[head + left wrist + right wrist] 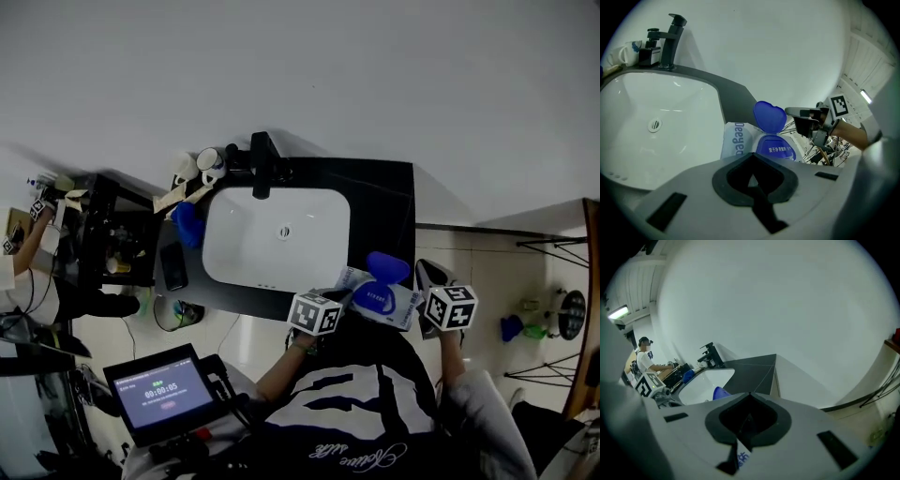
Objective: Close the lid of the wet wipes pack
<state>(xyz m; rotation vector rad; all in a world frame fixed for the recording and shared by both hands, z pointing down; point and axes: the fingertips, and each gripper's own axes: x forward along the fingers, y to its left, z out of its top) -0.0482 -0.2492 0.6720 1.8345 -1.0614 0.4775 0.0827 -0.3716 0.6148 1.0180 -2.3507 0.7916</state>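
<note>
The wet wipes pack lies on the dark counter's front right corner, its blue heart-shaped lid standing open. In the left gripper view the pack lies just ahead, with the lid upright above the blue lid base. My left gripper is shut and empty, just short of the pack, and its marker cube sits at the pack's near left. My right gripper is shut, beside the pack's right end. Part of the lid and a sliver of the pack show there.
A white sink with a black tap fills the counter's left part. Cups stand at the back left. A tablet with a timer is at the lower left. A person works at a far table.
</note>
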